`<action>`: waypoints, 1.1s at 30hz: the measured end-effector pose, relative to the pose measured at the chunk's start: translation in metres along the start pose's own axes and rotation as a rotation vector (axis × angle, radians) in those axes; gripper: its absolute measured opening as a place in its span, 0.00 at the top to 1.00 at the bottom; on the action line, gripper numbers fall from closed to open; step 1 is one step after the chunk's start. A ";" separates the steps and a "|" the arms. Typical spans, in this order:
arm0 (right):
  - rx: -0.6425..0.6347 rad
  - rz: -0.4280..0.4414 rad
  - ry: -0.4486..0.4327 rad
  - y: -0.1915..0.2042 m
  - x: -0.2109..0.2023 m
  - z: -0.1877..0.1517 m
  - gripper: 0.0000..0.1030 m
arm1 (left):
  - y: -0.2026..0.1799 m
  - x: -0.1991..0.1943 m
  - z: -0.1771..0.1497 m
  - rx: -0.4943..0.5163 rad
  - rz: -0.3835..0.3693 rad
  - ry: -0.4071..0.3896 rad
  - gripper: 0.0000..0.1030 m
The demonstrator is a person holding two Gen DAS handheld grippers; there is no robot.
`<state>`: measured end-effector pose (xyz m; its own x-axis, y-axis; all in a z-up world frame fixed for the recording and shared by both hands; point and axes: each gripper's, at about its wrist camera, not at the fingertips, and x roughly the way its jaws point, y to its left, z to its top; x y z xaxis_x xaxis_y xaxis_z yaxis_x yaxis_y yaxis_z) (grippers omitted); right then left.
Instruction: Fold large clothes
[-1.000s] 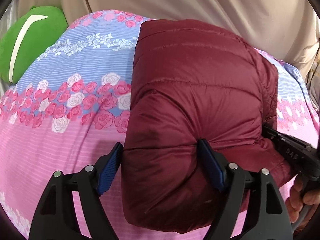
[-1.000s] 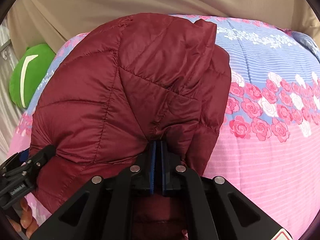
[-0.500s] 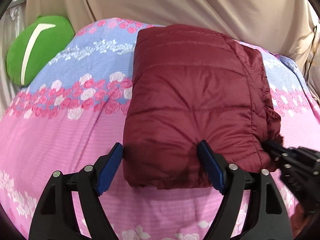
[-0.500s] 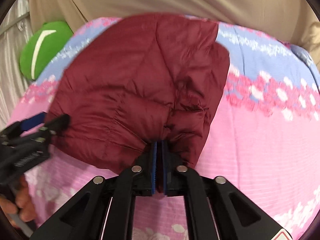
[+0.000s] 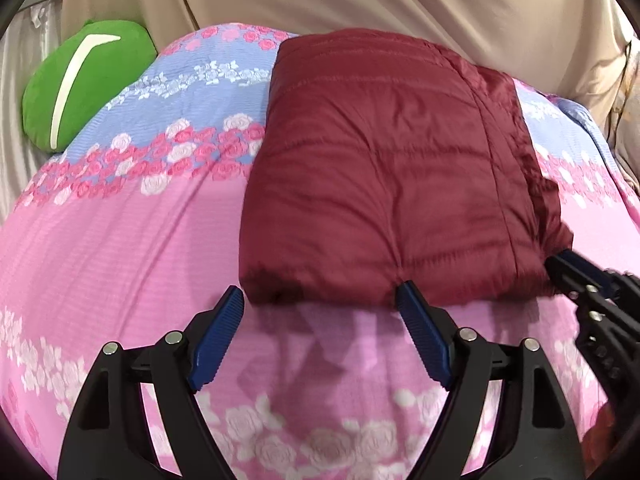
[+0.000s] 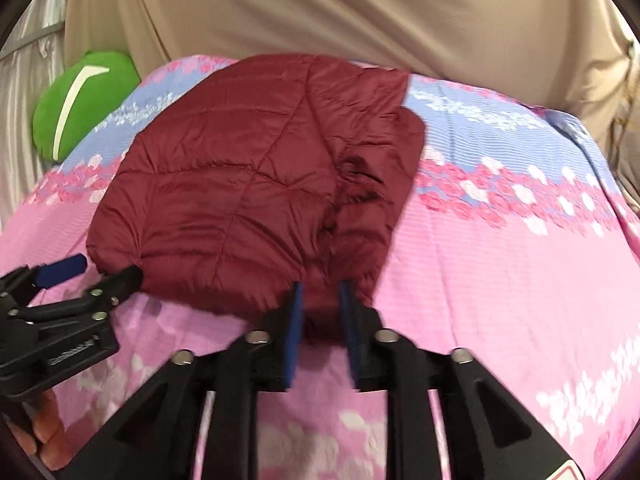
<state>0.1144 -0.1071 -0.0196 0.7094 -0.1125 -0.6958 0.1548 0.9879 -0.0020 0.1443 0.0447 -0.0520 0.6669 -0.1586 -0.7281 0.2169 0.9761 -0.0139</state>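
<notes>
Left wrist view: the left tongs [image 5: 320, 304] are spread wide, just short of the near edge of the folded maroon down jacket [image 5: 384, 176]. The jacket lies flat on the floral bedspread [image 5: 120, 240]. A green cushion [image 5: 84, 84] sits at the far left.

Right wrist view: the right tongs [image 6: 322, 300] are parted, with the jacket's near corner [image 6: 320, 308] between the pads; contact cannot be confirmed. The left tongs [image 6: 96, 276] stand spread at the jacket's left edge.

The puffy maroon quilted down jacket [image 5: 384, 168] lay folded into a chunky rectangle, flat on the bed, seams slightly rumpled.
</notes>
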 end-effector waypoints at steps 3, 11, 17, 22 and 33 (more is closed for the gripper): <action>0.021 -0.030 -0.013 -0.009 -0.015 -0.015 0.54 | -0.006 0.000 -0.012 0.008 0.012 0.015 0.25; 0.080 -0.050 0.058 -0.022 -0.016 -0.051 0.47 | -0.030 -0.006 -0.035 0.053 0.053 0.003 0.19; 0.065 -0.050 0.063 -0.014 -0.016 -0.057 0.43 | -0.039 -0.013 -0.042 0.048 0.101 -0.005 0.13; 0.056 -0.050 0.064 -0.011 -0.016 -0.059 0.42 | -0.042 -0.014 -0.044 0.056 0.141 -0.011 0.12; 0.058 -0.067 0.058 -0.009 -0.017 -0.061 0.40 | -0.050 -0.015 -0.045 0.085 0.181 -0.025 0.11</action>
<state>0.0595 -0.1073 -0.0515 0.6552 -0.1698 -0.7361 0.2412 0.9704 -0.0092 0.0908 0.0048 -0.0713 0.7175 0.0139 -0.6964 0.1505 0.9731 0.1745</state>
